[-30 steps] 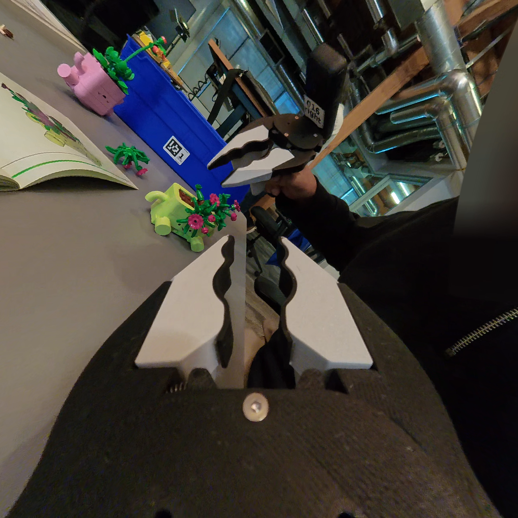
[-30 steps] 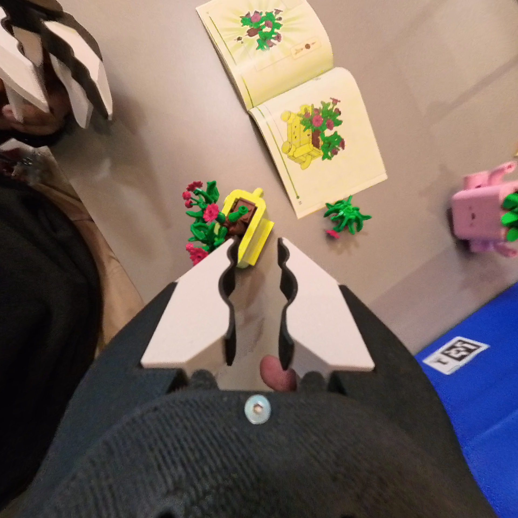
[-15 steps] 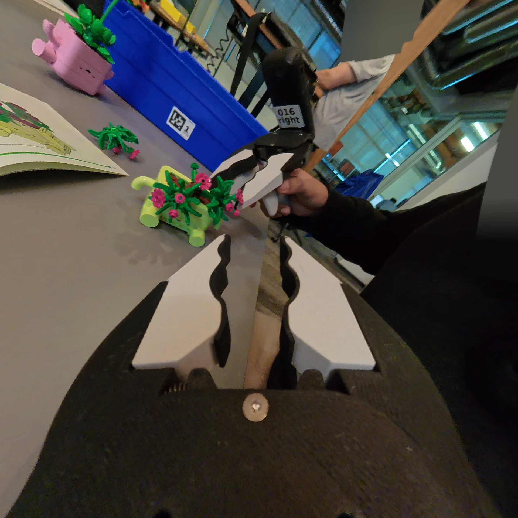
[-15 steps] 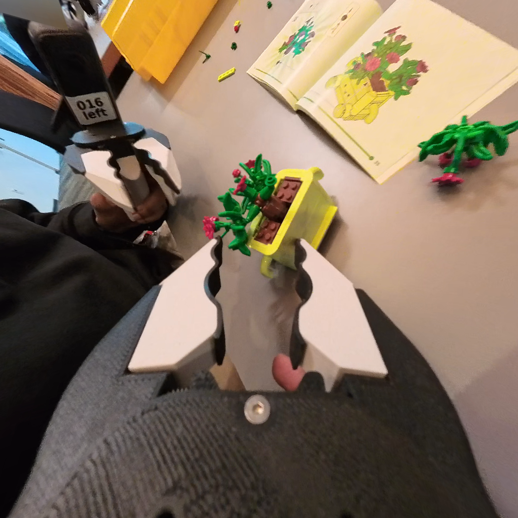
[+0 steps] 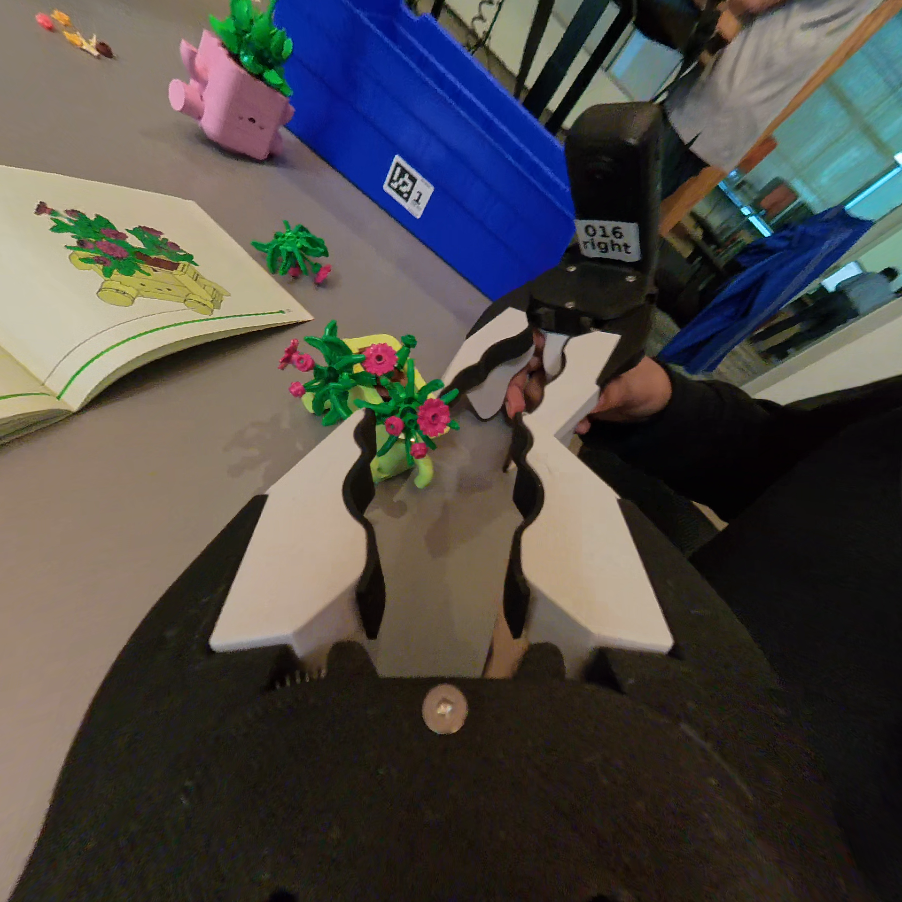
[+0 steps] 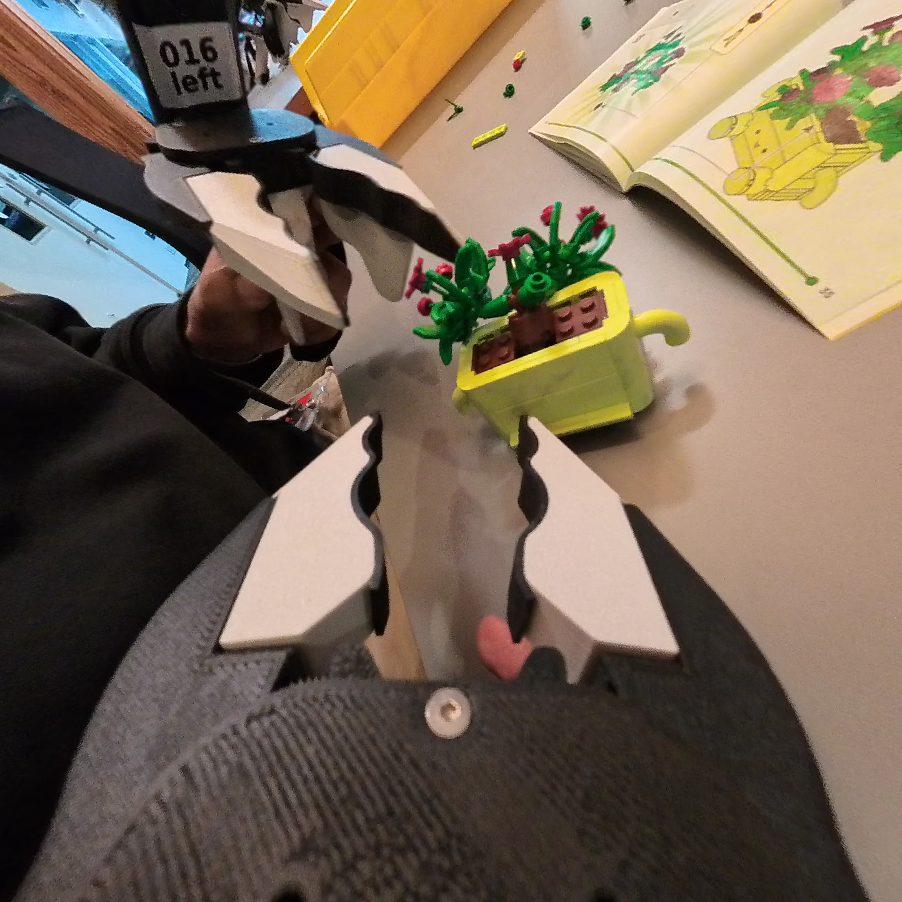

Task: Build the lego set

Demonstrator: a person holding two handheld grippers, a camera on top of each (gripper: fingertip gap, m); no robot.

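Observation:
A lime-green lego planter point(image 6: 551, 380) with brown studs and green stems with pink flowers point(image 5: 385, 385) stands on the grey table point(image 5: 122, 512) near its front edge. My left gripper point(image 5: 441, 420) is open and empty; its tips reach the flowers on the planter's near side. My right gripper point(image 6: 449, 422) is open and empty, with its right fingertip at the planter's lower corner. Each gripper shows in the other's view: the right point(image 5: 510, 410) beside the flowers, the left point(image 6: 398, 288) just left of them. A loose green plant cluster point(image 5: 293, 254) lies farther back.
An open instruction booklet point(image 5: 122, 273) lies left of the planter. A pink lego planter point(image 5: 234, 107) stands by a blue bin point(image 5: 439, 136) at the back. A yellow bin point(image 6: 390, 63) and small loose pieces point(image 6: 488, 134) lie across the table. A dark sleeve point(image 5: 732, 449) is at the table edge. My right fingertips sit around 5 cm from my left ones.
Both grippers have come down and closed in on the lime planter from opposite sides. Both sets of jaws have opened wider. The planter has not moved.

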